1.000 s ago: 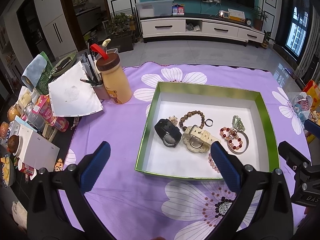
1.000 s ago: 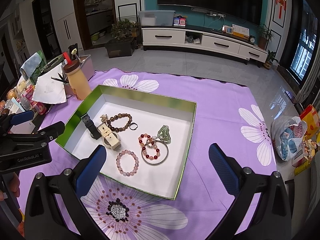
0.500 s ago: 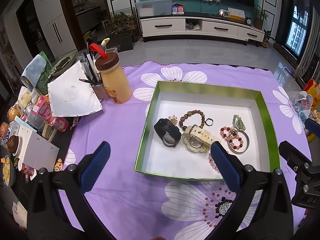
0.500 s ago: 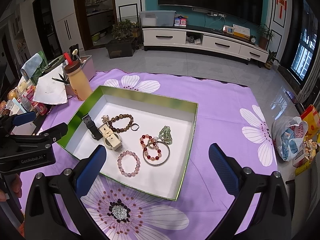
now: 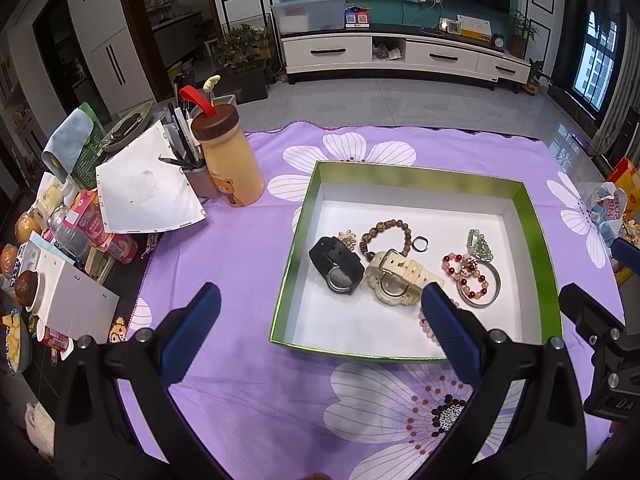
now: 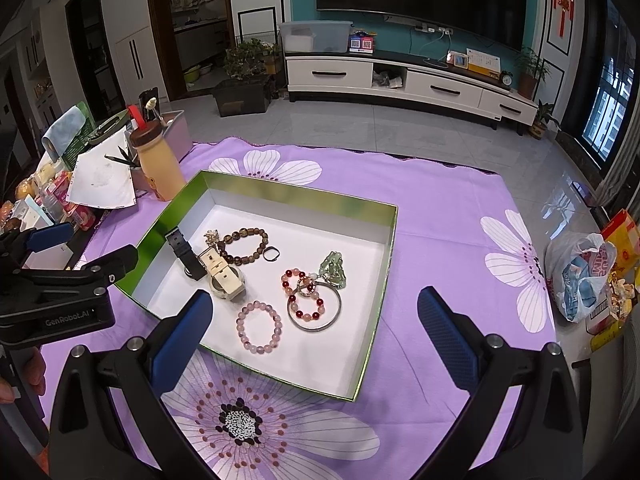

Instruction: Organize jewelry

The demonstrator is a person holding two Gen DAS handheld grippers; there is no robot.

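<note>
Both claws, left claw [image 5: 320, 320] and right claw [image 6: 314, 322], hover spread wide and empty above the table [image 6: 440, 216], seemingly choosing a piece; the jewelry [image 6: 260, 260] lies jumbled inside the green box [image 6: 280, 190].

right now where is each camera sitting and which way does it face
Left wrist: rides the left gripper, over the table's near left, looking forward and down at the green box and the cluttered left edge; its own open blue fingers show, and the right gripper pokes in at right.
Right wrist: rides the right gripper, further right, looking forward and down at the box and purple cloth; its open fingers show, with the left gripper and a fingertip at left.
Shared: box, jewelry, yellow bottle, TV stand.
</note>
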